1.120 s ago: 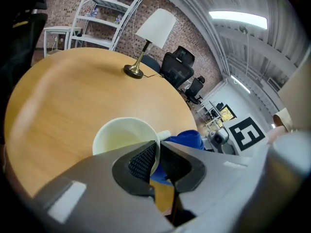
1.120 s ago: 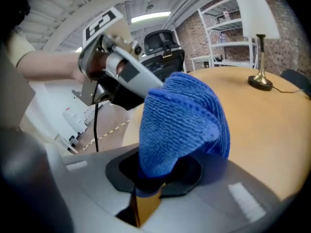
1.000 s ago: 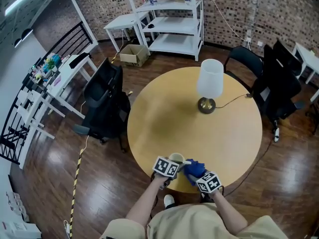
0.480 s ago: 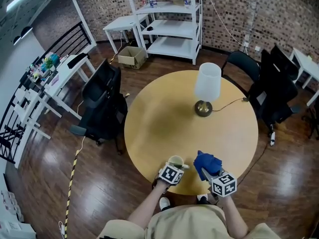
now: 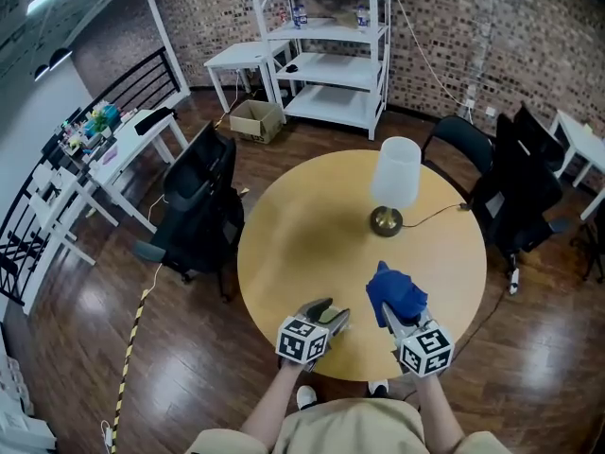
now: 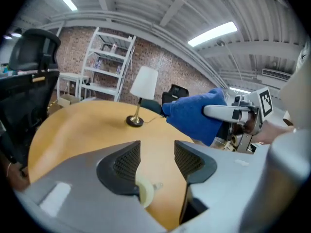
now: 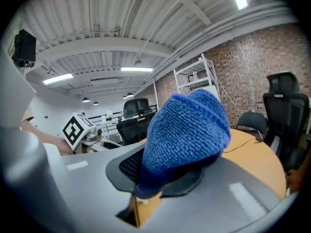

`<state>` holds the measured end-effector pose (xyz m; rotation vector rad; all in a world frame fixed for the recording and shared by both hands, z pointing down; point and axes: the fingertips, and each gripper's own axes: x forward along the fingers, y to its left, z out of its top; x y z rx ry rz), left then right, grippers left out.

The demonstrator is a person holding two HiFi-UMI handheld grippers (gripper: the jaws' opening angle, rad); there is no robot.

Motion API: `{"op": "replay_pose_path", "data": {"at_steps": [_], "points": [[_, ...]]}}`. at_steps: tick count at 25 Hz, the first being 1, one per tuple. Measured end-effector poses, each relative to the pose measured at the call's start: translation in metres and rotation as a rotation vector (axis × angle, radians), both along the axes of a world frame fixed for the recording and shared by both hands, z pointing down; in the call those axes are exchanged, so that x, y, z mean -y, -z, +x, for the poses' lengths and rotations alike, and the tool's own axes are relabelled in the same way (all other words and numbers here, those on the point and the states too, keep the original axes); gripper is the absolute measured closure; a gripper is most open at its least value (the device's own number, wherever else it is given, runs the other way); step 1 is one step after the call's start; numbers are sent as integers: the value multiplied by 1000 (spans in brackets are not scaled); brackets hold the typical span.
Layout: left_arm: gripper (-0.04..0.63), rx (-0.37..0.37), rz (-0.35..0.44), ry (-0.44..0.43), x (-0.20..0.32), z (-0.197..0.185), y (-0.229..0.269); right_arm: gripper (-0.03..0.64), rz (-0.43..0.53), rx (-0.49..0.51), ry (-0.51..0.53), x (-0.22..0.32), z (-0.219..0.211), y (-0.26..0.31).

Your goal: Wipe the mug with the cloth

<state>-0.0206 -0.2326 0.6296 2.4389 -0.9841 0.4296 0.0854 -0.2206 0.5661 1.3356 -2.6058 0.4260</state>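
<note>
fuzzy blue cloth (image 7: 187,130), smooth matt wooden table (image 5: 302,244), shiny brass lamp base (image 5: 385,221).

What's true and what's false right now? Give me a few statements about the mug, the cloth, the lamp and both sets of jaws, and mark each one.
1. The mug stands on the round table. True.
2. The right gripper is shut on the blue cloth. True.
3. The left gripper clamps the mug's rim. False: its jaws have just been opening and stand apart, nothing between them, the mug below them.
4. The lamp lies toppled. False: it stands upright on the table.
</note>
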Motion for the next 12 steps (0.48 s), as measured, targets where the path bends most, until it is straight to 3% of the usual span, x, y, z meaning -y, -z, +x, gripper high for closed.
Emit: {"op": "replay_pose_path", "data": {"at_steps": [8, 12], "points": [[354, -15, 420, 231, 37, -51, 142, 555, 215, -42, -44, 25, -17, 82], [294, 69, 570, 314, 33, -65, 188, 555, 340, -152, -106, 20, -17, 124]]}}
